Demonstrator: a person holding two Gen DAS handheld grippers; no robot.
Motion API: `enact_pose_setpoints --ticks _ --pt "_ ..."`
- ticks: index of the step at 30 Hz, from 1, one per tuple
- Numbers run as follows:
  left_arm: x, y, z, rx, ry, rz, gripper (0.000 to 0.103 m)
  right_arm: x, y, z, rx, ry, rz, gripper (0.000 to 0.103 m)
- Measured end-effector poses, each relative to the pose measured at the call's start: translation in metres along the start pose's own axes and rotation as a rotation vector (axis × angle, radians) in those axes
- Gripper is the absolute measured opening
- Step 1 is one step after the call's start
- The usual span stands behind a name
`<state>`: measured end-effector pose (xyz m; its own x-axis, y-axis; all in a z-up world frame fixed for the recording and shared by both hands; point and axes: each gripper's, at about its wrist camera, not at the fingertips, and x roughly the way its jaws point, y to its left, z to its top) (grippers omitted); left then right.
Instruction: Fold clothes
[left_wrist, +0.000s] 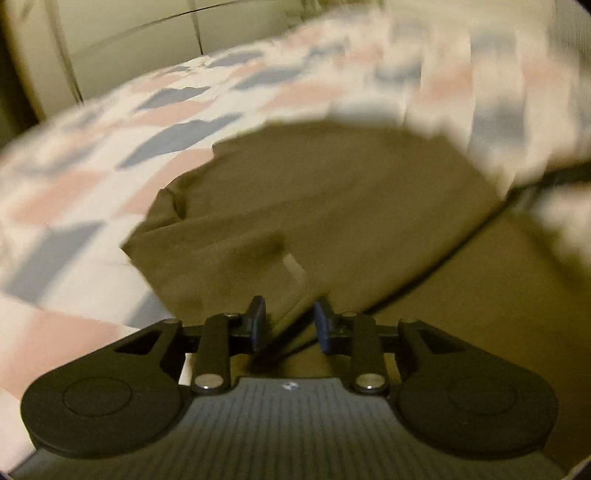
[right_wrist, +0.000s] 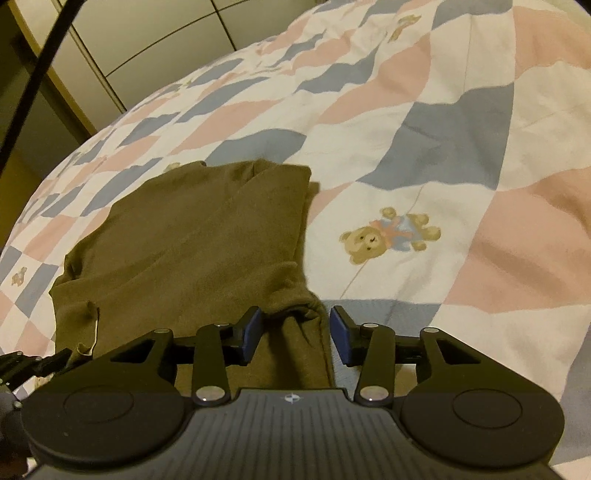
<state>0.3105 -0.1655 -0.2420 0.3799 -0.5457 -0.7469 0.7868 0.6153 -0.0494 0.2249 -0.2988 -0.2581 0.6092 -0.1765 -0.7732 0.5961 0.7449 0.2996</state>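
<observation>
Item: olive-brown garment (right_wrist: 192, 236), partly folded, lay on a quilt (right_wrist: 424, 122) checked in pink, blue and white; in the right wrist view it filled the lower left and centre of the frame. A thick folded edge of the garment ran down between the fingers of the right gripper (right_wrist: 295, 330) at bottom centre. The jaws stood spread, blue pads clear of the cloth on either side, nothing pinched.

In the left wrist view, much blurred, the garment (left_wrist: 314, 206) occupied the centre, one fold dropping toward the left gripper (left_wrist: 289, 321) at bottom centre. Its jaws stood narrowly apart with the cloth edge between them; whether the pads pressed it could not be told.

Surroundings: a teddy bear print (right_wrist: 388, 236) on the quilt, right of the garment; pale cabinet panels (right_wrist: 129, 40) at upper left.
</observation>
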Motion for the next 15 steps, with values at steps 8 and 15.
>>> enact_pose_setpoints --ticks 8,15 --pt "0.049 0.024 0.012 -0.150 0.132 0.033 0.018 -0.005 0.012 0.014 -0.090 -0.068 0.099 0.045" --pt "0.048 0.021 0.042 -0.072 0.079 0.061 0.018 0.024 0.031 0.034 -0.231 -0.011 0.141 0.044"
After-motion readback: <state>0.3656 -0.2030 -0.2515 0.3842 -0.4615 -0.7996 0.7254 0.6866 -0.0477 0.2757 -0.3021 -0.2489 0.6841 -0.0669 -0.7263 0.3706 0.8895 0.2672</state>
